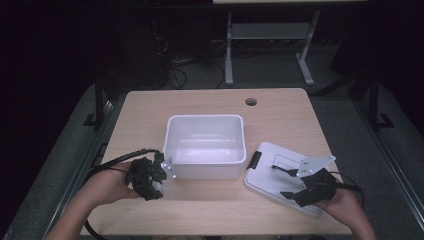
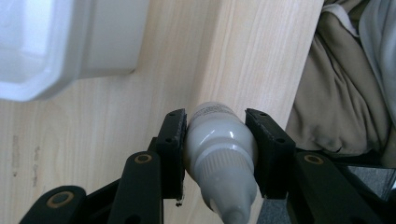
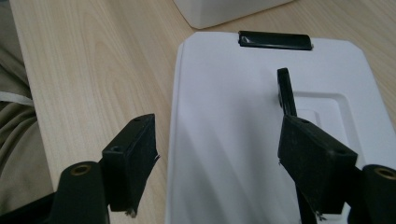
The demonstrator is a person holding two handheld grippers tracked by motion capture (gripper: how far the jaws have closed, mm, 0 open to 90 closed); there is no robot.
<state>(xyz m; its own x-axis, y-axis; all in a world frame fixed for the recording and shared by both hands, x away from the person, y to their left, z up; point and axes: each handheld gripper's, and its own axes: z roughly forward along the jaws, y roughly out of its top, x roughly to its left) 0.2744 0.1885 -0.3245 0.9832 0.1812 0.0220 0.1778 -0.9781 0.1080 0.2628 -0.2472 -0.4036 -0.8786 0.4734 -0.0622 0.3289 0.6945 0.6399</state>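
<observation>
My left gripper (image 2: 215, 140) is shut on a small white squeeze bottle (image 2: 219, 154), its nozzle end pointing back toward the camera, held above the wooden table. In the high view this left gripper (image 1: 150, 177) hovers just left of the front left corner of the empty white bin (image 1: 205, 146). My right gripper (image 3: 217, 154) stands open over the near part of the white lid (image 3: 261, 121); one jaw is over the bare wood beside the lid's edge, the other over the lid. From above, the right gripper (image 1: 295, 185) sits on the lid (image 1: 270, 172) right of the bin.
The lid carries black latches (image 3: 274, 40) at its ends. The wooden table (image 1: 150, 115) has a round cable hole (image 1: 251, 102) at the back. A desk frame and cables stand on the dark floor beyond. A person's beige clothing (image 2: 341, 93) lies past the table's front edge.
</observation>
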